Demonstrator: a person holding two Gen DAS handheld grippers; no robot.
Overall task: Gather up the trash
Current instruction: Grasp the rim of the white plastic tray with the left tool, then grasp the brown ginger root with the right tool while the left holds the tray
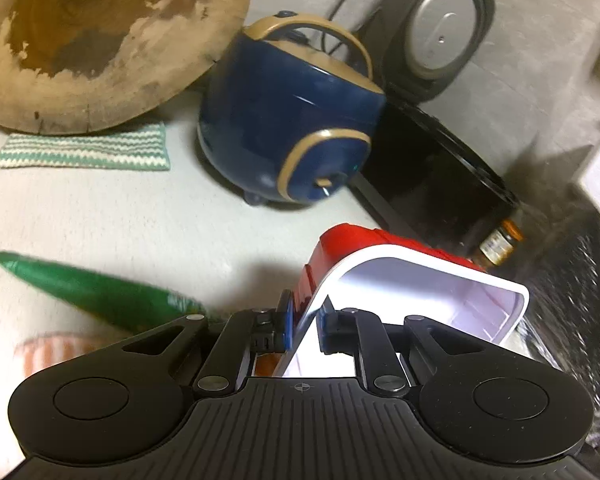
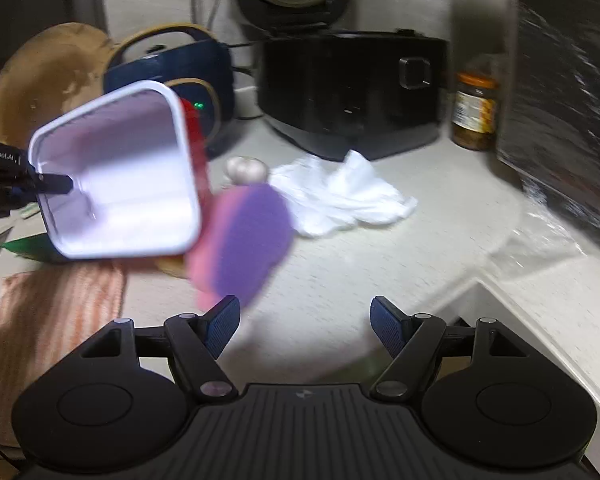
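My left gripper [image 1: 303, 330] is shut on the rim of a red bin with a white inside [image 1: 420, 300]; the bin is tipped with its opening toward the right. In the right wrist view the same bin [image 2: 116, 184] hangs at the left above the counter, with the left gripper's fingertip [image 2: 56, 184] on its rim. A blurred pink and purple wrapper [image 2: 244, 244] is just below the bin's mouth, in front of my right gripper [image 2: 304, 328], which is open and empty. A crumpled white tissue [image 2: 340, 196] lies on the counter. A green wrapper [image 1: 92, 292] lies at the left.
A blue cooker [image 1: 292, 132], a black rice cooker [image 2: 352, 92] with its lid up, a jar [image 2: 474, 112], a round wooden board [image 1: 100, 36], a striped green cloth [image 1: 84, 148] and an orange striped cloth [image 2: 56, 312] crowd the counter. A garlic bulb [image 2: 246, 169] sits mid-counter. A black bag [image 2: 564, 100] stands right.
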